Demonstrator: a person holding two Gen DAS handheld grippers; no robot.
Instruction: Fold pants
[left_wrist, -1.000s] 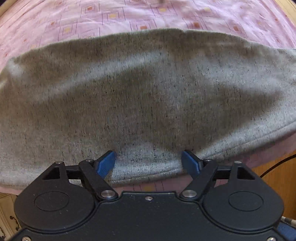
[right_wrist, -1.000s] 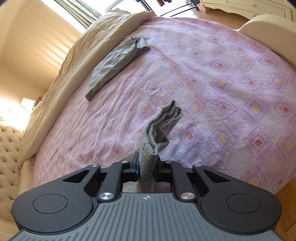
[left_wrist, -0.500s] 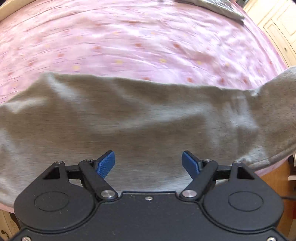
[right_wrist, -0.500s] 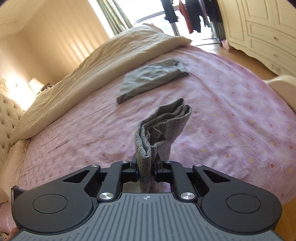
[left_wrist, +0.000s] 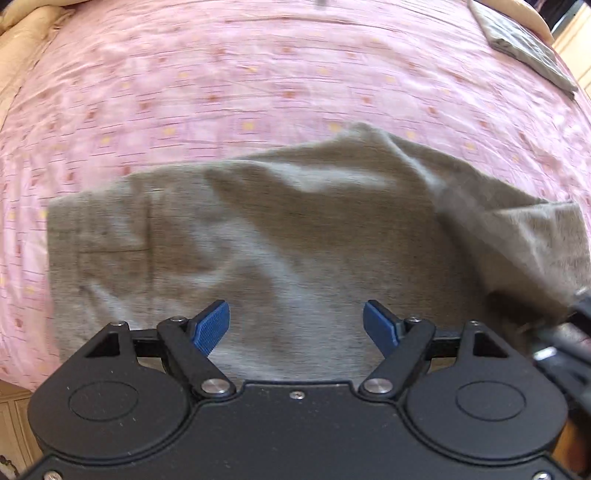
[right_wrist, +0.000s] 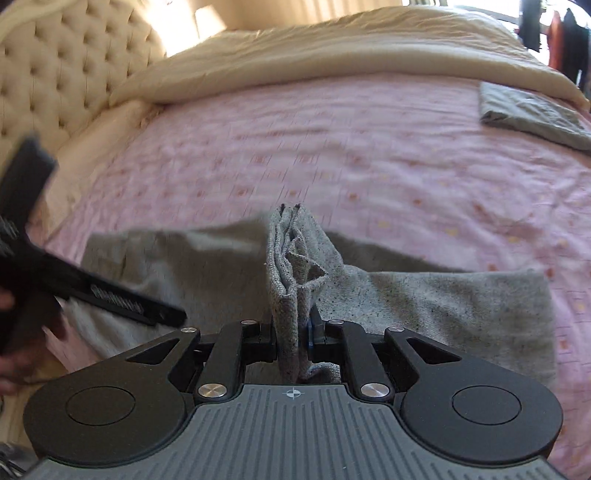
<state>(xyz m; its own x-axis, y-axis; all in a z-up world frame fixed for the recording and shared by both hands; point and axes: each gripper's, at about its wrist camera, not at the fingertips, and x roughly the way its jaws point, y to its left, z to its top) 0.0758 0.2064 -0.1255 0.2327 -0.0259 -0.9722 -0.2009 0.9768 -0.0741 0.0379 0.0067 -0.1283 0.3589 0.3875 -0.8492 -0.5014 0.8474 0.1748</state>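
Note:
The grey knit pants (left_wrist: 258, 236) lie spread on the pink bedspread (left_wrist: 258, 81), near its front edge. My left gripper (left_wrist: 296, 326) is open and empty, its blue pads just above the pants' near part. My right gripper (right_wrist: 293, 332) is shut on a bunched fold of the pants (right_wrist: 295, 258), which stands up between its fingers. The rest of the pants (right_wrist: 443, 302) lies flat to both sides in the right wrist view. The right gripper's body shows at the right edge of the left wrist view (left_wrist: 569, 339).
A folded grey garment (right_wrist: 532, 114) lies at the far right of the bed, also in the left wrist view (left_wrist: 524, 40). A cream duvet (right_wrist: 332, 51) is bunched along the far side. A tufted headboard (right_wrist: 66, 66) stands at the left. The left gripper's body (right_wrist: 48, 266) crosses the left.
The right gripper has carried its held end of the pants across over the rest of the garment. The left gripper stayed open and pulled back, so more of the bed shows.

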